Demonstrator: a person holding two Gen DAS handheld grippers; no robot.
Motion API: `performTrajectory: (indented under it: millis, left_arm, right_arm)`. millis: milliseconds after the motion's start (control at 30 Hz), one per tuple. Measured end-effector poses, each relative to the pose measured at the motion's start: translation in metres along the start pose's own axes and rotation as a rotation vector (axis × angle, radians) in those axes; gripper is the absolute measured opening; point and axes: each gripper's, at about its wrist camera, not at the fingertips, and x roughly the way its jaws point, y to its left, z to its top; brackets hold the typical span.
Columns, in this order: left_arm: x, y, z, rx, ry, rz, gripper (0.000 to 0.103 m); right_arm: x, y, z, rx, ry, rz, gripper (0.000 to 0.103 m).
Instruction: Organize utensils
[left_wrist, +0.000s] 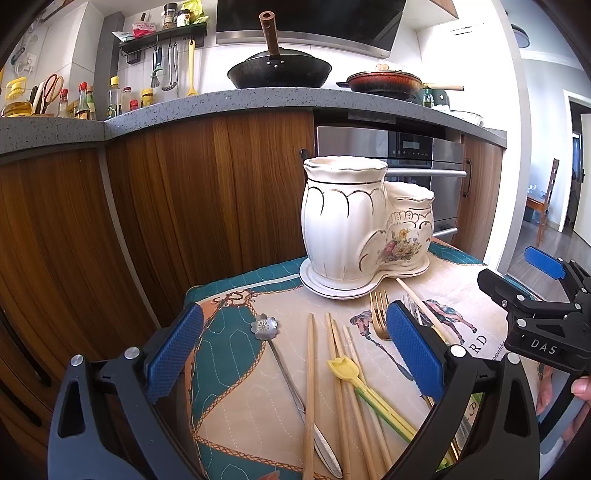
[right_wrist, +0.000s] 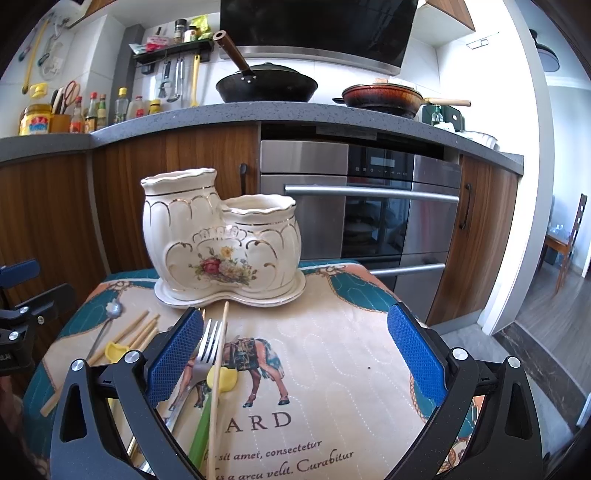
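A white ceramic two-pot utensil holder (left_wrist: 354, 229) (right_wrist: 221, 240) with a flower print stands on its saucer at the far side of a quilted cloth. Both pots look empty. On the cloth lie wooden chopsticks (left_wrist: 310, 387) (right_wrist: 129, 332), a flower-headed metal spoon (left_wrist: 264, 326) (right_wrist: 112, 310), a yellow tulip-topped stick (left_wrist: 341, 367) (right_wrist: 221, 376), a gold fork (left_wrist: 380, 314) and a silver fork (right_wrist: 207, 350). My left gripper (left_wrist: 295, 350) is open above the chopsticks and spoon. My right gripper (right_wrist: 295, 350) is open and empty, low over the cloth; its left finger is beside the silver fork.
The cloth (right_wrist: 332, 369) covers a small table in front of wooden cabinets (left_wrist: 184, 203) and a steel oven (right_wrist: 369, 206). The right gripper's body (left_wrist: 543, 314) shows at the right of the left wrist view. A wok (left_wrist: 279, 70) and pan stand on the counter.
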Motion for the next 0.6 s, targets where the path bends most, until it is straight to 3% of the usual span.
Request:
performTrajectory:
  millis: [600]
  left_arm:
    - [-0.0007, 0.0009, 0.0002, -0.001, -0.005, 0.001, 0.098]
  right_arm:
    - [0.0, -0.0008, 0.0001, 0.002, 0.002, -0.001, 0.099]
